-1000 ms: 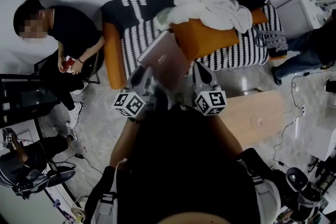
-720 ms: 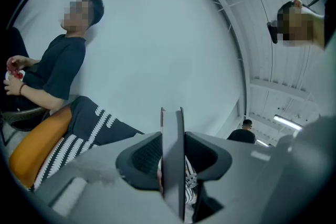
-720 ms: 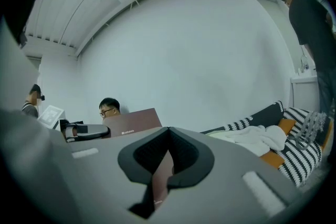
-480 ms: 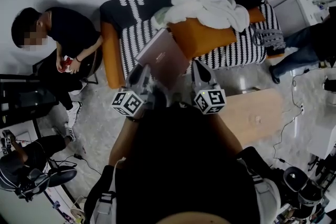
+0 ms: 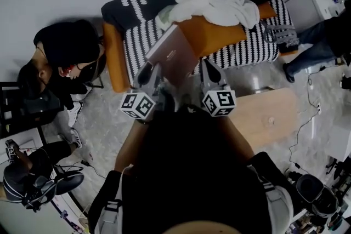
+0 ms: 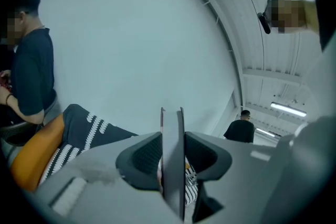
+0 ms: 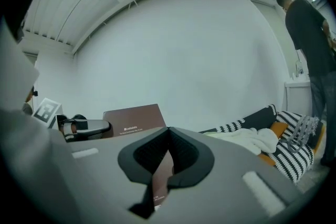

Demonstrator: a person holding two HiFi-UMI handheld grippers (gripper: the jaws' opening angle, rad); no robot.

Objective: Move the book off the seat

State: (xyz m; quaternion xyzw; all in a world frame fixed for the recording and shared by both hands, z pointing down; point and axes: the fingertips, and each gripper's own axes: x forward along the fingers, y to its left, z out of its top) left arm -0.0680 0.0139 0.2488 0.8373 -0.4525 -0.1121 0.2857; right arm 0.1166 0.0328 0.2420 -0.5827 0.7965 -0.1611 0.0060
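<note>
The book (image 5: 173, 56), a flat volume with a brown-mauve cover, hangs tilted in the air in front of the striped sofa seat (image 5: 249, 51). My left gripper (image 5: 149, 75) is shut on its near left edge. My right gripper (image 5: 208, 73) is shut on its near right edge. In the left gripper view the book (image 6: 172, 149) stands edge-on between the pads of the left gripper (image 6: 172, 165). In the right gripper view the brown cover (image 7: 134, 119) runs left from the right gripper (image 7: 163, 165), whose pads pinch its corner.
The sofa carries an orange cushion (image 5: 216, 35) and a white blanket (image 5: 216, 5); another orange cushion (image 5: 112, 60) leans at its left end. A wooden low table (image 5: 263, 118) stands at my right. One person (image 5: 66, 52) sits at the left, another (image 5: 323, 41) stands right.
The book stays held by both grippers and has shifted only slightly. The seated person at the left has bent forward.
</note>
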